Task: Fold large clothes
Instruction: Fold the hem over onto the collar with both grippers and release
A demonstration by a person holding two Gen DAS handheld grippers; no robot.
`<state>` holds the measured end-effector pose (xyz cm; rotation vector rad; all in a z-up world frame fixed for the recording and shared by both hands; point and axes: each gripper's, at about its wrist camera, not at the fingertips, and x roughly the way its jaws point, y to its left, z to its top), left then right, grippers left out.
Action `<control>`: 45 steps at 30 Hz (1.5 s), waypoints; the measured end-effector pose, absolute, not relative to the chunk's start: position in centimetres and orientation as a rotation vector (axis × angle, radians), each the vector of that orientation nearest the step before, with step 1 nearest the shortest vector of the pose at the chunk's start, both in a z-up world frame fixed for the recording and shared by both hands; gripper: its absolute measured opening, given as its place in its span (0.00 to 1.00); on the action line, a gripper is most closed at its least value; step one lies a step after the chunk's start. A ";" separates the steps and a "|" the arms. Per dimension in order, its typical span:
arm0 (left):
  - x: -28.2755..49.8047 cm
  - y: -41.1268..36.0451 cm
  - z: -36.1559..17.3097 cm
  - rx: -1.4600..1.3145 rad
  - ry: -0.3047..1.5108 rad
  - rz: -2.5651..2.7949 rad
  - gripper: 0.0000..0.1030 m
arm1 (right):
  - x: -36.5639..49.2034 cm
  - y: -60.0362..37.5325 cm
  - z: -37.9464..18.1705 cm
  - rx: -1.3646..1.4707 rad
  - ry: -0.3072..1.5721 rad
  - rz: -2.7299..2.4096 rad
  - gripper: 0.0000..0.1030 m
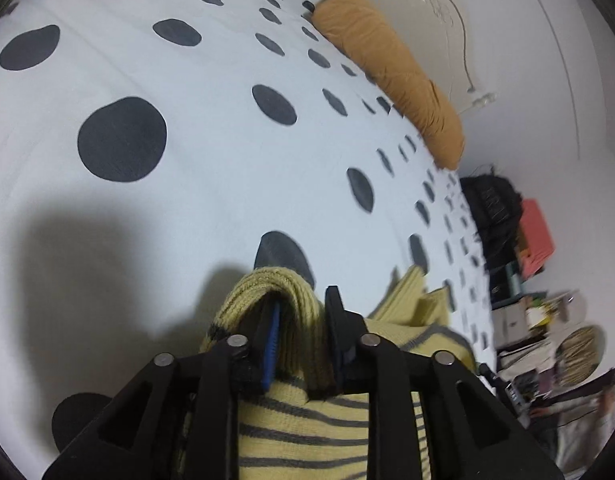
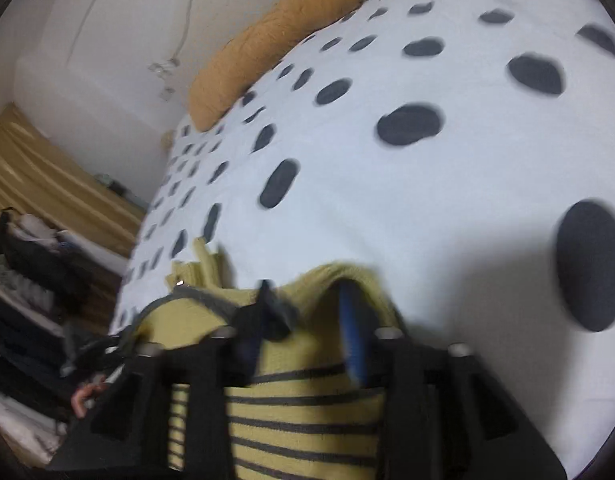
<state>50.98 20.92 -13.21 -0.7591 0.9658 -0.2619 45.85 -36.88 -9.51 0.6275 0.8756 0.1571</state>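
Yellow striped sweater (image 1: 307,432) right under and between both pairs of tongs, ribbed edge bunched up at the tips, body spread on the bed below. Soft, thick knit by the look of it: floppy, light enough for one lift, probably stretchy at the rib, no stiffness to hold a crease. Best taken by that ribbed edge, one corner per side, fold kept taut between the two.

Left tongs (image 1: 303,300) narrowly parted with a hump of rib filling the gap and hooding the blue pad; pinched or merely draped, cannot tell. Right tongs (image 2: 303,292) spread wide, same sweater (image 2: 299,420) looped over the blue-padded finger only, nothing squeezed. Another ribbed bit lying just right of the left tongs.

Beyond the tips, a white bed cover (image 1: 207,160) with big dark spots, smooth and roomy, seen again ahead of the right tongs (image 2: 387,200). Far ahead, an orange bolster (image 1: 395,76) along the pale wall (image 1: 527,60). Off to the right of the left tongs, cluttered shelves (image 1: 527,320); off to the left of the right tongs, a dark rack of clothes (image 2: 27,280).
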 end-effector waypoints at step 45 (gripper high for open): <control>30.3 16.1 -14.6 -0.857 0.832 -0.211 0.28 | 28.7 -30.0 -8.9 0.650 0.716 0.216 0.28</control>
